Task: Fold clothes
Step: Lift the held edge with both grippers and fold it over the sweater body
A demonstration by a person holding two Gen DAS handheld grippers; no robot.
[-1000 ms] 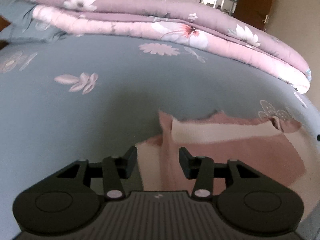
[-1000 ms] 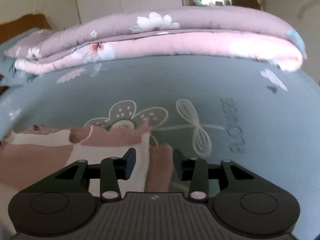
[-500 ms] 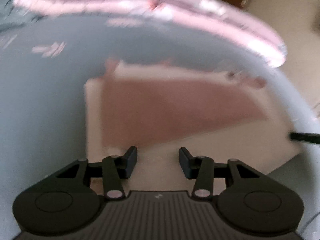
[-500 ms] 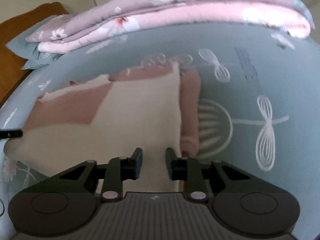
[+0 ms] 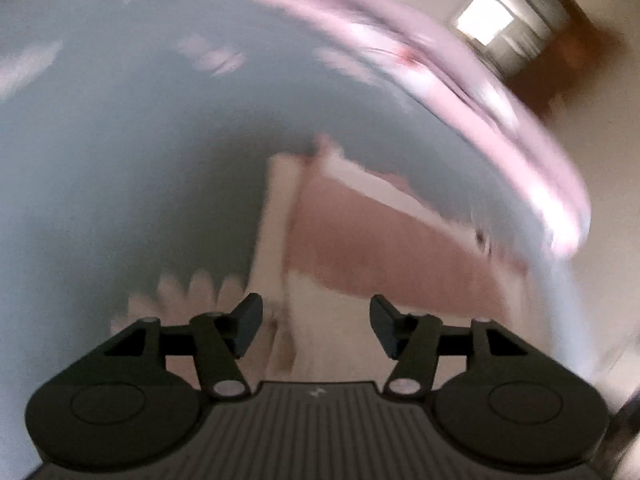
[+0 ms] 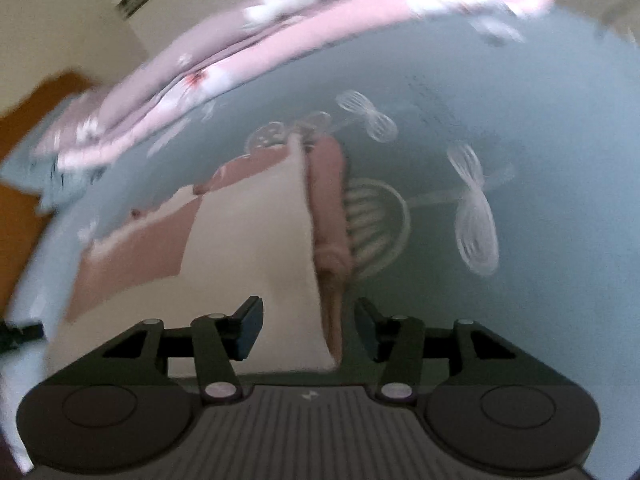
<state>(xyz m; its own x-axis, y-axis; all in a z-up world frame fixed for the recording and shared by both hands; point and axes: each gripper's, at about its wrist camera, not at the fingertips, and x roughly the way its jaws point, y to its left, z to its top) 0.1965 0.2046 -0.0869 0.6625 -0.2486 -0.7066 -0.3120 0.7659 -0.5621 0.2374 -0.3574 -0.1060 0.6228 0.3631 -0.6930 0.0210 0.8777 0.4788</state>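
A cream and dusty-pink garment (image 5: 360, 240) (image 6: 248, 232) lies flat on the blue-grey bedsheet (image 5: 120, 160) (image 6: 540, 240), with one pink sleeve (image 6: 330, 200) folded along its right edge. My left gripper (image 5: 316, 322) hovers over the garment's near left edge, its jaws opening and the pads clear of the cloth. My right gripper (image 6: 308, 326) hovers over the near right corner by the sleeve, jaws also opening and gripping nothing. Both views are blurred by motion.
A folded pink floral quilt (image 5: 460, 92) (image 6: 280, 40) lies across the far side of the bed. A wooden headboard (image 6: 24, 216) and a pillow (image 6: 60, 168) are at far left. The other gripper's tip (image 6: 20, 330) shows at the left edge.
Both grippers pulled back from the garment's far edge toward its near edge and rolled. The right jaws narrowed, then widened; the left jaws widened too.
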